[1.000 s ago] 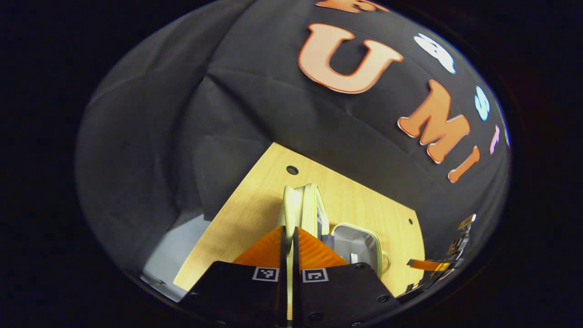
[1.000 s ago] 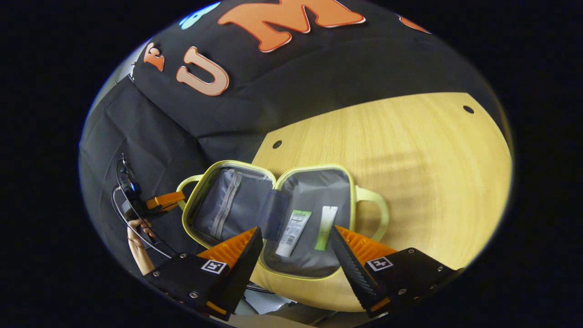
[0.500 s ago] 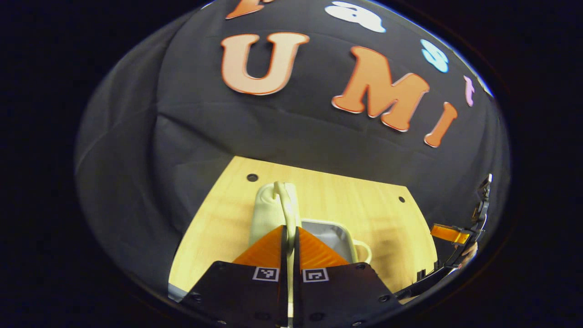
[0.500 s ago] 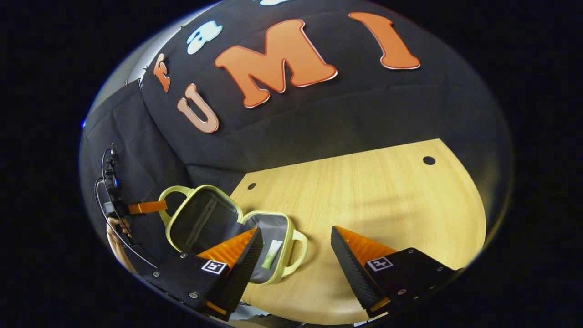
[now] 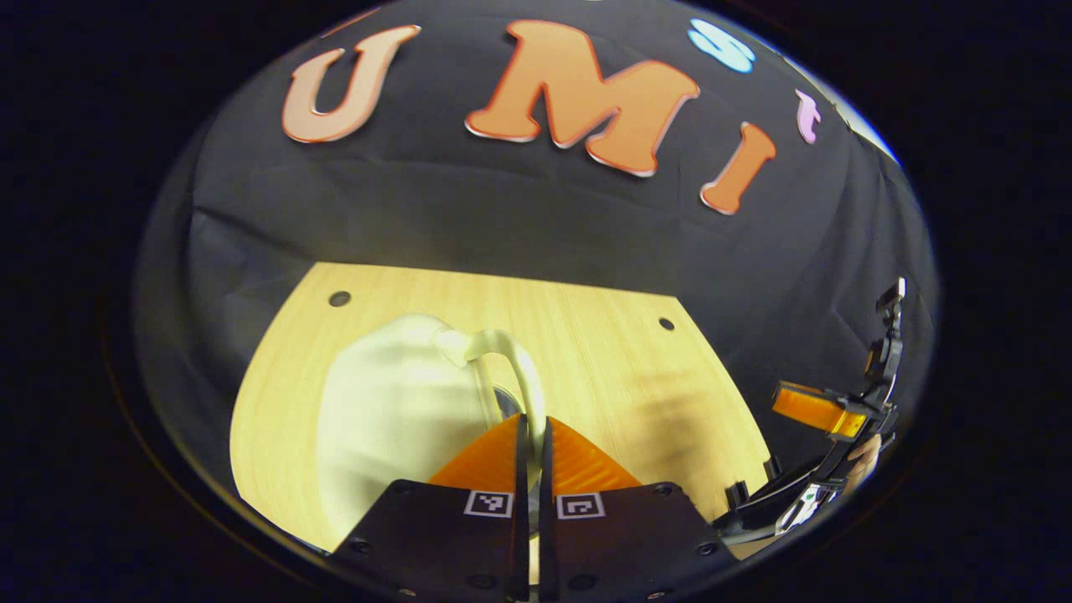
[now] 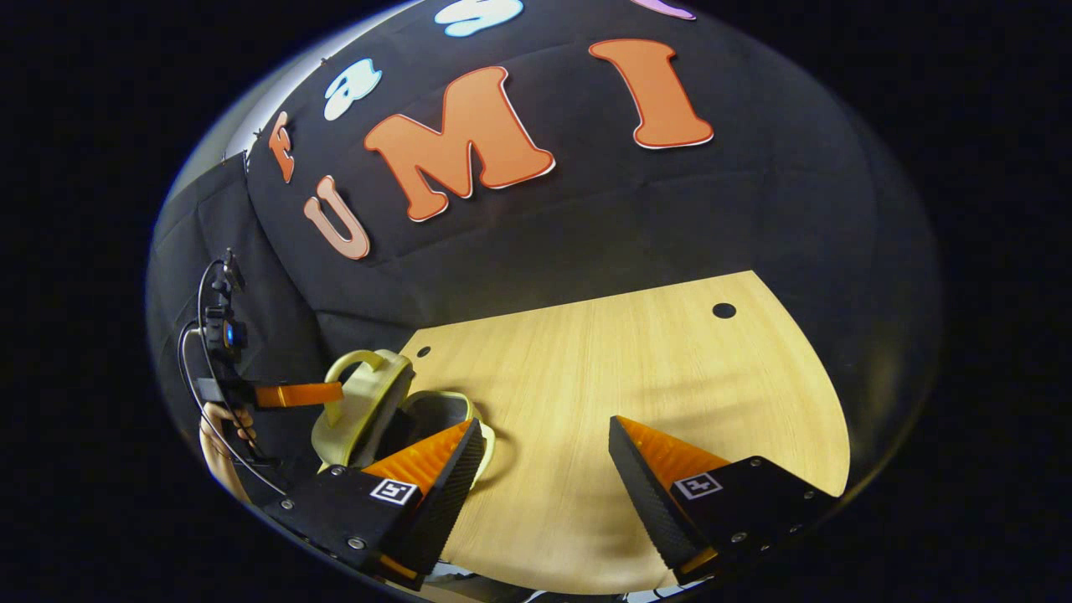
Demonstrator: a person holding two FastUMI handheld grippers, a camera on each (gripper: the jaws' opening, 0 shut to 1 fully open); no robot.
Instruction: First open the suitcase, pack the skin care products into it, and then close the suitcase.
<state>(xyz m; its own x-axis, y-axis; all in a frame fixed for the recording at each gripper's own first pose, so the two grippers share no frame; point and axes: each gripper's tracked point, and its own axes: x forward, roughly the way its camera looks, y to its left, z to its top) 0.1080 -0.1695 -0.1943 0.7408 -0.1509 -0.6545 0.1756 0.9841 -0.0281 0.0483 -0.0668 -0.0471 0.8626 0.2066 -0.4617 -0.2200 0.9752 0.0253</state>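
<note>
We count one small pale yellow-green suitcase with a soft rounded shell on the light wooden table, toward the left end of the tabletop as the right gripper view shows it. In that view its lid stands tilted over the lower half, the case partly folded with a dark gap between the two halves. We count two curved handles: one loop rises from the lid's edge in the left gripper view, and a second one sticks out from the lower half in the right gripper view, partly behind a finger.

The left gripper has its two fingers clenched together on the lid's handle, which runs down into the narrow slit between them. In the right gripper view we see that same gripper from the side, at the lid, with a person's hand holding it.

The right gripper hangs above bare table, its fingers spread wide with nothing between them, well apart from the case's lid. We also see it farther off at the right edge of the left gripper view.

We count two small round holes in the tabletop, near its far edge.
</note>
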